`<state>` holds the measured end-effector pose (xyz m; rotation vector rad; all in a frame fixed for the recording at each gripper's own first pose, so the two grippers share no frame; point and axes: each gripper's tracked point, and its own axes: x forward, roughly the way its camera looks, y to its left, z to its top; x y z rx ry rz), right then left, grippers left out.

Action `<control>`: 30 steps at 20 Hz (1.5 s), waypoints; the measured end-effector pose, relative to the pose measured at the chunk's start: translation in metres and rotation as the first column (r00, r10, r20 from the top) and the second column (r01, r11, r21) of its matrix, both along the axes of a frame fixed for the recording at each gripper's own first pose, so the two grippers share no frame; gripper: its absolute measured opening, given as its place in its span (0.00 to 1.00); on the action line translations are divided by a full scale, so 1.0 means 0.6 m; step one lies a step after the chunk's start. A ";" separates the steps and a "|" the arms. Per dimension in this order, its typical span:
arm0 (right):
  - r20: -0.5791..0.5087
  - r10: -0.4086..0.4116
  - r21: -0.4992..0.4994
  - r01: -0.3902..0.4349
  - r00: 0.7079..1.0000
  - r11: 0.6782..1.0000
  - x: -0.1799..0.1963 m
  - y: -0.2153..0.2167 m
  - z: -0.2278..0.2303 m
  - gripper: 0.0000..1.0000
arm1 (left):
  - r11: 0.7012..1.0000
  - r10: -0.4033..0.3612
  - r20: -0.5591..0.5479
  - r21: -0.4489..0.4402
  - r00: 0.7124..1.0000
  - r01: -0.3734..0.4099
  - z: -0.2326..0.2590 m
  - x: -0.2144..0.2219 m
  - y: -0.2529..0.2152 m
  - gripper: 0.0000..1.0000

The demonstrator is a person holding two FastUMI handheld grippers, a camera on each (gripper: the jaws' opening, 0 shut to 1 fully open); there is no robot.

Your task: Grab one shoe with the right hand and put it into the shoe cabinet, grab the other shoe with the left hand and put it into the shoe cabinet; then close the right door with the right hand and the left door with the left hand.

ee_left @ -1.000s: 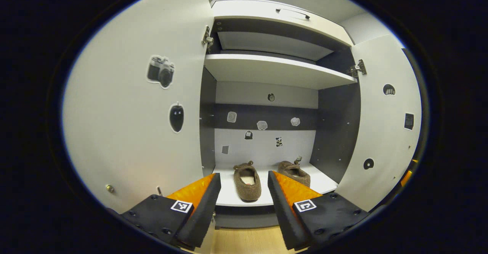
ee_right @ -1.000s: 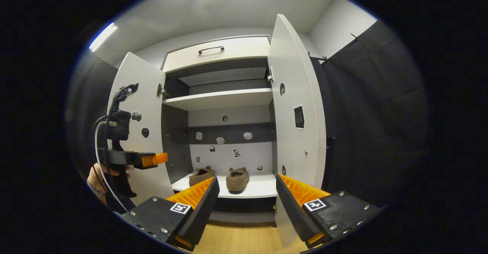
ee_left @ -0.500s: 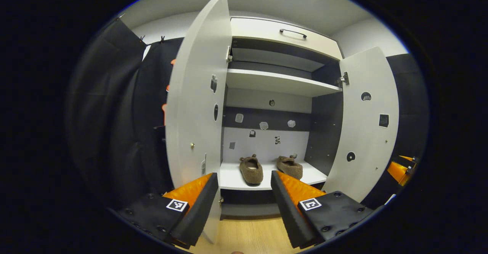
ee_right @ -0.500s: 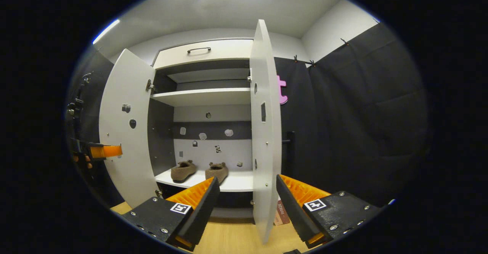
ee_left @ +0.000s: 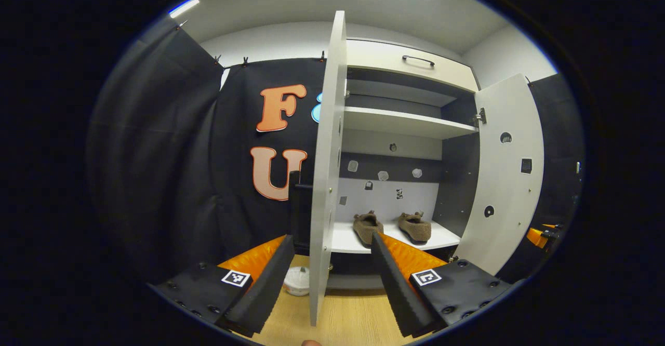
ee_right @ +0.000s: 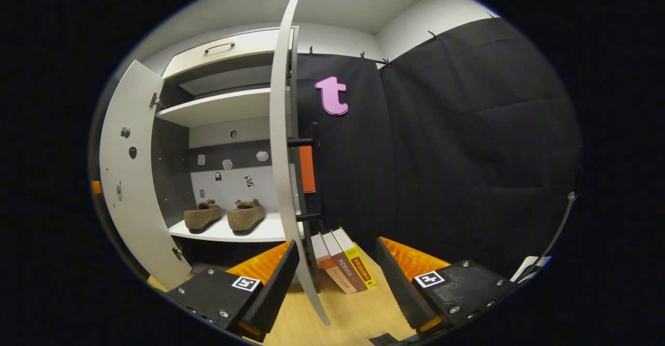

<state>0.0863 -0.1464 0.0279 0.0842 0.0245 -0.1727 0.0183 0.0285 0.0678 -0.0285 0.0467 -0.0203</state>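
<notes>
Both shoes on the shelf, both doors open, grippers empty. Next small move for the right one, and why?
Probably bring the right gripper against the outer face of the right door and push it shut. Both shoes already sit on the bottom shelf, the door stands edge-on just ahead of the open fingers, and the task closes it first.

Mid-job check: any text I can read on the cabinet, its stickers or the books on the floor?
Nothing legible.
Books: print on the spines, too small to read.
Stickers on the cabinet's back panel: small pictures, no words I can make out.
Dark square sticker on the right door: too blurred.
</notes>
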 end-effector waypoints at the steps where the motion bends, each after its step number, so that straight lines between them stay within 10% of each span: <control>1: -0.011 0.000 0.001 0.000 1.000 1.000 0.009 -0.005 -0.012 0.92 | 1.000 0.014 0.000 0.015 1.000 -0.014 -0.002 -0.002 0.011 0.97; 18: -0.058 0.047 -0.019 -0.048 0.997 0.999 0.043 0.005 -0.076 0.91 | 0.997 0.081 -0.009 -0.007 0.997 -0.081 -0.034 0.010 0.070 0.97; 30: -0.049 0.226 0.030 -0.225 0.973 0.974 0.063 0.148 -0.080 0.91 | 0.997 0.083 -0.002 0.007 0.997 -0.083 -0.035 0.019 0.085 0.97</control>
